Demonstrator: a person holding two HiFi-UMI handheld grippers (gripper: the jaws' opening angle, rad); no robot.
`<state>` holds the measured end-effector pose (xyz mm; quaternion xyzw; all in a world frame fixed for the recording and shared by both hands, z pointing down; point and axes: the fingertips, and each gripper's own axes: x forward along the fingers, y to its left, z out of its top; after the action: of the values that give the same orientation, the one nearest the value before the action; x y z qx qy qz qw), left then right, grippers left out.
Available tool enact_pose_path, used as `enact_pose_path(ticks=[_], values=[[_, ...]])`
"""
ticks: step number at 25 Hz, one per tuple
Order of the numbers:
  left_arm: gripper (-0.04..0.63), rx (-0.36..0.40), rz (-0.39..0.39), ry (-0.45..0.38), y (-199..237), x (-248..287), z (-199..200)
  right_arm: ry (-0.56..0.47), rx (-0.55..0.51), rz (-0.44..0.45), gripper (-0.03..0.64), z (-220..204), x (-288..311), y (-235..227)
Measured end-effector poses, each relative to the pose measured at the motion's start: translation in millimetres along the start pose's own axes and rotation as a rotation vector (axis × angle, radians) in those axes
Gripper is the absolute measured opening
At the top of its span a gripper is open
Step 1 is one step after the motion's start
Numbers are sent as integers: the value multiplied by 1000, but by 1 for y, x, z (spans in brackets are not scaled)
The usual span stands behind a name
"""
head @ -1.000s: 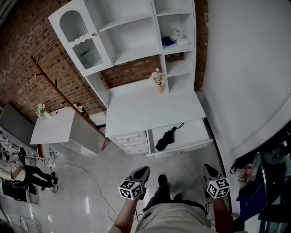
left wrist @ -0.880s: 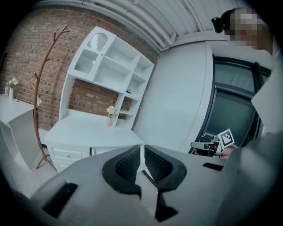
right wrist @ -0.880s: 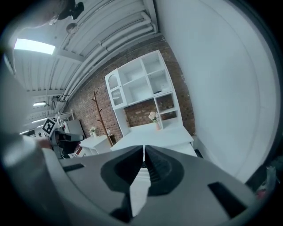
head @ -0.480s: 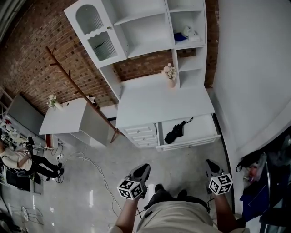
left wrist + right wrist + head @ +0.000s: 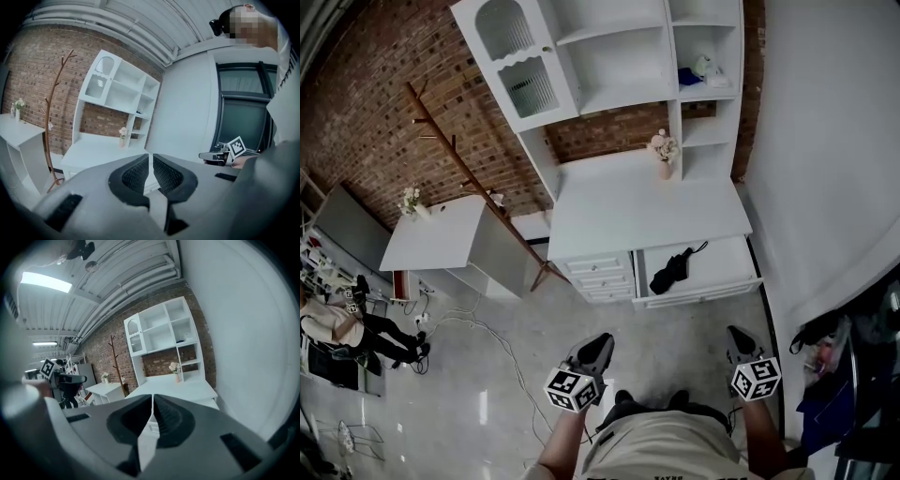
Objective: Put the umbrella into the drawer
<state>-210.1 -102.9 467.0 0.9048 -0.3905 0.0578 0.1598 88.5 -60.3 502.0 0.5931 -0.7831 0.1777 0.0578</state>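
Note:
A black folded umbrella point(image 5: 672, 272) lies inside the open drawer point(image 5: 727, 272) on the right side of the white desk point(image 5: 637, 220). Both grippers hang over the grey floor in front of the desk, well short of the drawer. My left gripper point(image 5: 600, 343) is shut with nothing in it, its ribbed pads point(image 5: 136, 173) meeting. My right gripper point(image 5: 736, 334) is also shut and empty, and its jaws point(image 5: 153, 399) point toward the desk. Each gripper shows in the other's view: the right gripper point(image 5: 220, 156) and the left gripper point(image 5: 65, 379).
A white hutch point(image 5: 609, 56) stands on the desk, with a flower vase point(image 5: 664, 155) below it. A wooden coat rack point(image 5: 459, 150) and a small white table point(image 5: 441, 244) stand to the left. Cables point(image 5: 478, 337) lie on the floor. Dark clutter point(image 5: 853, 375) lies at the right.
The desk and drawer have shifted right and a little farther off in the head view. Both grippers have drawn back from the drawer, still shut. The umbrella stays in the drawer.

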Motion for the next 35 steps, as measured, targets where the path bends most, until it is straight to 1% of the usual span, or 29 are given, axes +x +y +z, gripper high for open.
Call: enact_pose_path(ticks=[5, 9, 12, 19, 24, 30, 35], values=[[48, 76, 9, -15, 26, -5, 16, -33, -99, -42, 34, 23, 2, 23], [48, 146, 6, -23, 36, -4, 32, -66, -102, -84, 34, 38, -1, 28], [48, 181, -16, -23, 41, -3, 33, -81, -114, -102, 34, 46, -5, 30], [48, 189, -45, -35, 45, 3, 41, -104, -133, -112, 34, 60, -8, 32], [48, 165, -36, -31, 46, 4, 47, -104, -125, -116, 34, 61, -7, 32], [48, 148, -38, -23, 46, 4, 42, -103, -109, -114, 34, 59, -7, 32], [48, 140, -31, -36, 49, 3, 45, -107, -100, -114, 34, 60, -5, 33]])
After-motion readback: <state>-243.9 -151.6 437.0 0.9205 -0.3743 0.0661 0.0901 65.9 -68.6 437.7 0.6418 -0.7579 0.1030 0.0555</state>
